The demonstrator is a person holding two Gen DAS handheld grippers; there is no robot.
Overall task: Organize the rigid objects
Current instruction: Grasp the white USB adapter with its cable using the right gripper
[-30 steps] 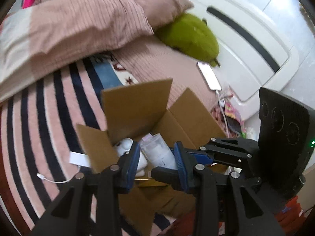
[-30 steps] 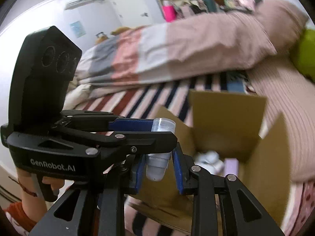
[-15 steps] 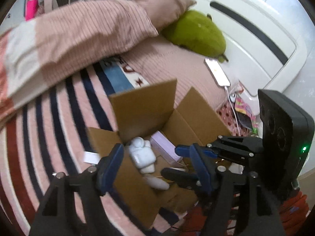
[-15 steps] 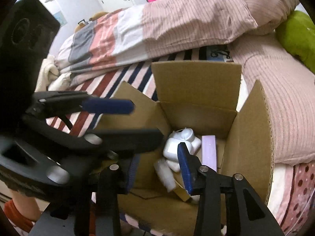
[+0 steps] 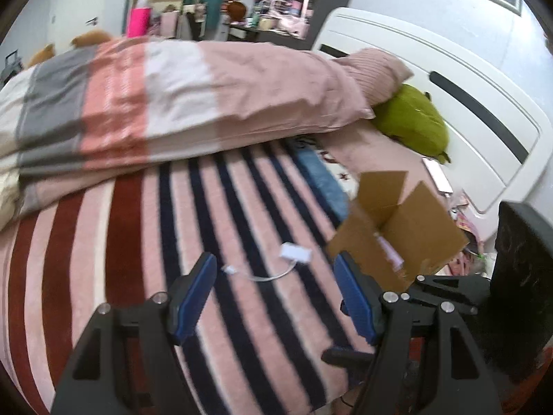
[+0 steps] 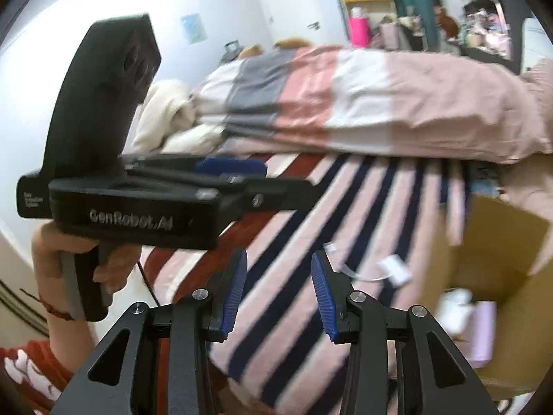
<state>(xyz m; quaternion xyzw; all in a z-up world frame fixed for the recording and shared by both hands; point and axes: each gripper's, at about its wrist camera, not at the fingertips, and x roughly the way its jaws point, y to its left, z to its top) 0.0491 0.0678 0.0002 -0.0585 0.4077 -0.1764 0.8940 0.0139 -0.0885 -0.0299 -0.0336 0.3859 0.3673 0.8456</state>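
An open cardboard box [image 5: 397, 228] sits on the striped bedspread, at the right of the left wrist view and at the right edge of the right wrist view [image 6: 497, 276]. Inside it lie a white object [image 6: 454, 307] and a pale lilac box [image 6: 484, 332]. My left gripper [image 5: 276, 297] is open and empty, left of the box and above the bedspread. My right gripper [image 6: 278, 294] is open and empty, left of the box. The left gripper body [image 6: 138, 193] shows in the right wrist view, held by a hand.
A white adapter with a short cable [image 5: 293, 254] lies on the striped bedspread [image 5: 138, 242] beside the box. A folded duvet [image 5: 172, 103], a pink pillow, a green plush [image 5: 411, 121] and a phone [image 5: 437, 173] lie further back by the white headboard.
The left gripper opened and let the pale bottle drop into the box. Both grippers then pulled back and swung left, away from the box.
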